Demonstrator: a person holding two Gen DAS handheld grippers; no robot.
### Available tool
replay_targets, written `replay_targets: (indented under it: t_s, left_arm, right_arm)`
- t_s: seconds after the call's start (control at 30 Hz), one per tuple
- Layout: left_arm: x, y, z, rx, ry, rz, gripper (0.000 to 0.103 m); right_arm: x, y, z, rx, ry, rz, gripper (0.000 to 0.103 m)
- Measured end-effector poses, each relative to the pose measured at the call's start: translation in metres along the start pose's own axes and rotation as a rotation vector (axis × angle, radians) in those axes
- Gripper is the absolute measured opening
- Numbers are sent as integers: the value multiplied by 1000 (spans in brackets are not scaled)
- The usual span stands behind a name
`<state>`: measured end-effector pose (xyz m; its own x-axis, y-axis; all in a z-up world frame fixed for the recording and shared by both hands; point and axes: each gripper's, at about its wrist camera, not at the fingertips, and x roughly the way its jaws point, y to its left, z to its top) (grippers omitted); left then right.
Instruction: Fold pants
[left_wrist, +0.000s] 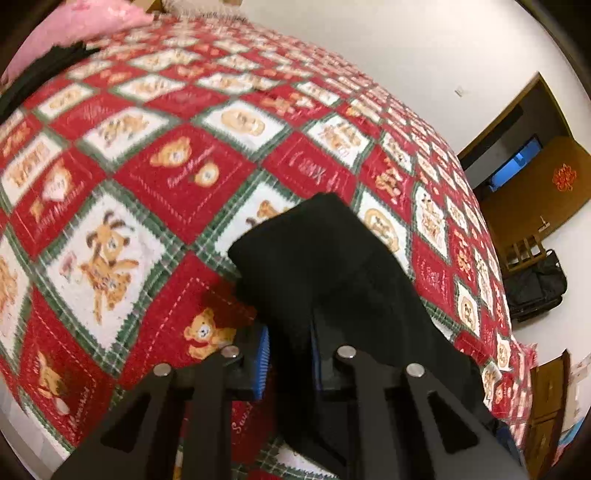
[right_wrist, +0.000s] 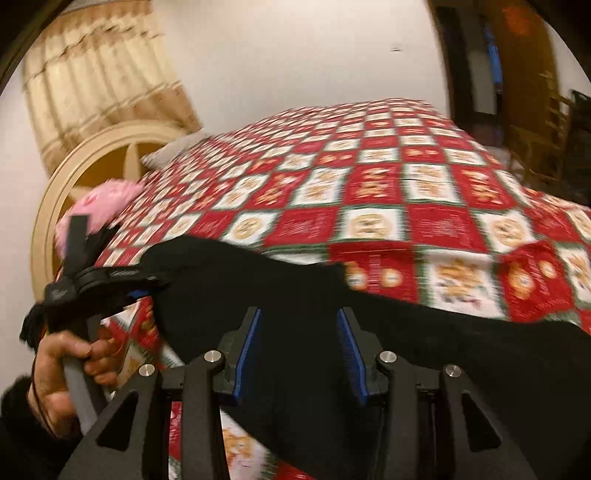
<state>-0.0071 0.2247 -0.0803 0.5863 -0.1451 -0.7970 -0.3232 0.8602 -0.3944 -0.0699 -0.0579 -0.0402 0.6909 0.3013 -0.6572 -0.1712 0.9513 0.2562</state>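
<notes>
Black pants lie on the bed, one end raised off the quilt. My left gripper is shut on that end, the cloth pinched between its blue pads. In the right wrist view the pants stretch from lower right to the left, where the left gripper, held by a hand, clamps their end. My right gripper hovers over the middle of the pants. Its jaws are apart, their blue inner faces bare, with the black cloth lying beneath and behind them.
A red, white and green quilt with bears covers the bed. A pink pillow and another dark garment lie near the cream headboard. Beyond the bed's far edge are a doorway and a black bag.
</notes>
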Motion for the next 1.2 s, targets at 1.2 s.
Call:
replay_targets:
  t_s: [1.2]
  left_arm:
    - [-64, -301, -269, 1332, -90, -510, 18]
  right_arm:
    - [-201, -217, -85, 519, -259, -508, 44]
